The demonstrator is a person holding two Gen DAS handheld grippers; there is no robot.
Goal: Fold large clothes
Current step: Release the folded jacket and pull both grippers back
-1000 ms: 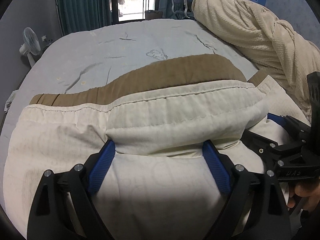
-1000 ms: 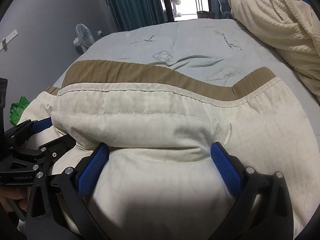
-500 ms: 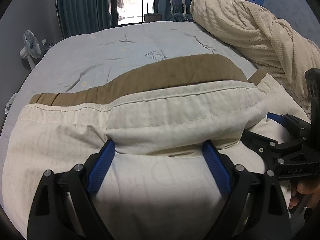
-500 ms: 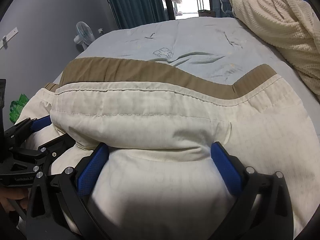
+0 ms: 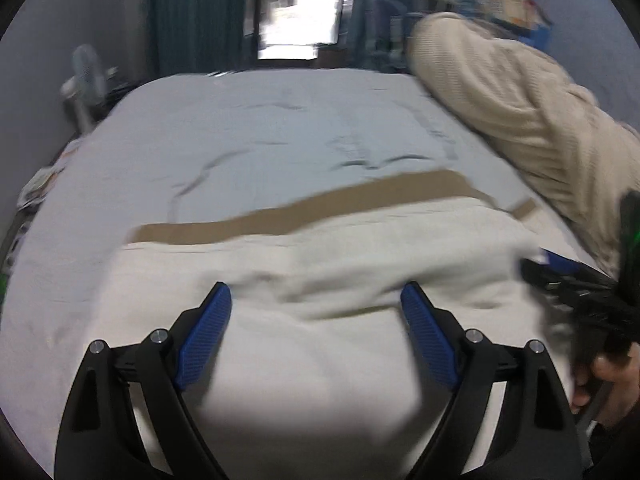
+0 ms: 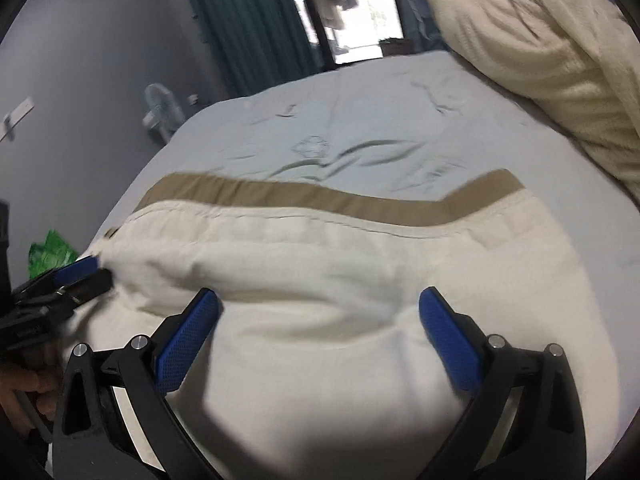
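Observation:
A large cream garment (image 5: 320,264) with a brown band (image 5: 304,212) along its far edge lies folded on the pale blue bed; it also shows in the right wrist view (image 6: 320,264) with the brown band (image 6: 320,200). My left gripper (image 5: 316,300) is open, its blue pads wide apart over the near fold, touching none of it clearly. My right gripper (image 6: 318,308) is open too, over the same fold. Each gripper shows at the edge of the other's view: the right one (image 5: 568,276) and the left one (image 6: 68,280). Both views are motion-blurred.
A bulky cream knitted blanket (image 5: 520,120) is piled along the bed's right side, also in the right wrist view (image 6: 540,60). The pale blue bedsheet (image 5: 260,140) stretches beyond the garment. A small fan (image 6: 160,108) and teal curtains stand past the bed. Something green (image 6: 48,252) lies left.
Both grippers have pulled back and up from the fold; the cream cloth that sat between the pads now lies farther ahead and lower, flat on the bed.

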